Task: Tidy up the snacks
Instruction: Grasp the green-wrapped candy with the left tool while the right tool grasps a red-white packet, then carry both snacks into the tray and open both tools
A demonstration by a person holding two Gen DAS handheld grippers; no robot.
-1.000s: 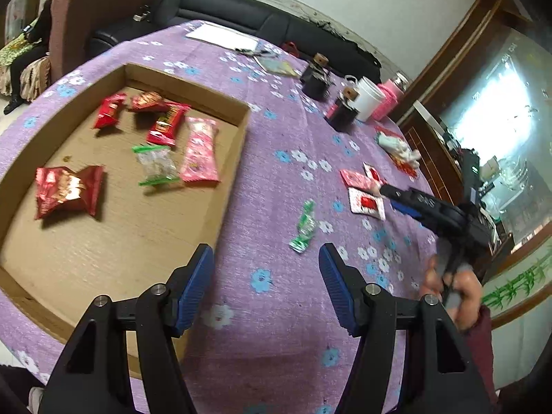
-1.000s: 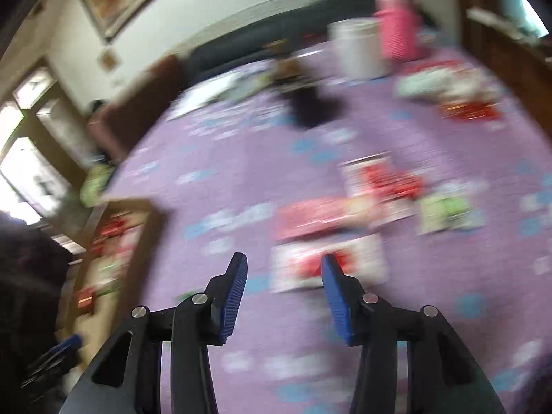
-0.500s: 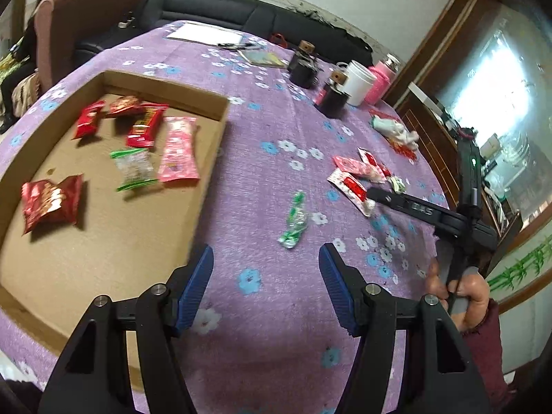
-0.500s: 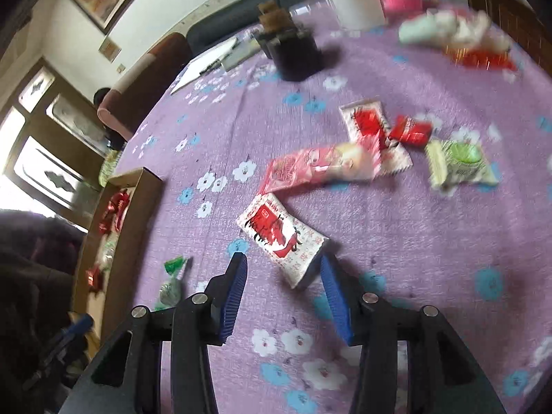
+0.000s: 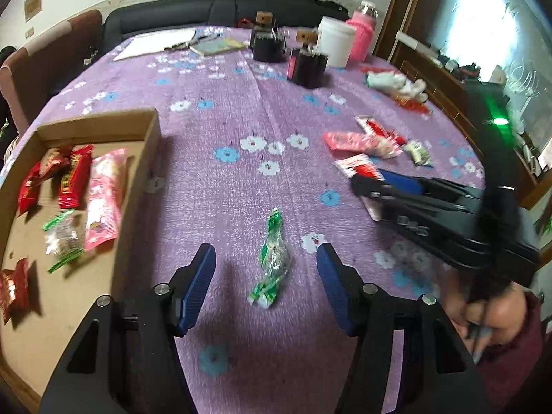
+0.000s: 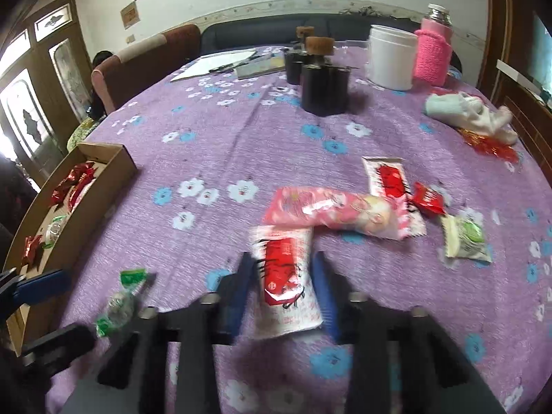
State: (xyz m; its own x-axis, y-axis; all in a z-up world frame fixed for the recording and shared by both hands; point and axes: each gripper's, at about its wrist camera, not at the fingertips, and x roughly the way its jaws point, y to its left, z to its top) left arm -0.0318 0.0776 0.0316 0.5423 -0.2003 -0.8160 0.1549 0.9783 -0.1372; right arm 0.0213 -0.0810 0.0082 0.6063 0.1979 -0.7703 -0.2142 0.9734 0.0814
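Note:
My left gripper (image 5: 265, 276) is open, with a green-ended clear candy packet (image 5: 272, 258) lying on the cloth between its fingers. My right gripper (image 6: 284, 283) is open and straddles a white and red snack packet (image 6: 286, 283) that lies flat on the cloth. A cardboard tray (image 5: 103, 127) at the left holds several red, pink and green snacks. A pink packet (image 6: 331, 212), another white and red packet (image 6: 390, 179), a small red packet (image 6: 427, 198) and a green and white packet (image 6: 464, 238) lie beyond my right gripper.
The round table has a purple flowered cloth (image 5: 224, 79). At the far side stand two dark jars (image 6: 324, 89), a white tub (image 6: 391, 57) and a pink covered bottle (image 6: 433, 51). White gloves (image 6: 472, 114) lie at the right. Papers (image 5: 155, 41) and a sofa (image 5: 207, 10) lie behind.
My left gripper has moved right and forward so the green candy packet now lies between its fingers. My right gripper has come down around the white and red packet.

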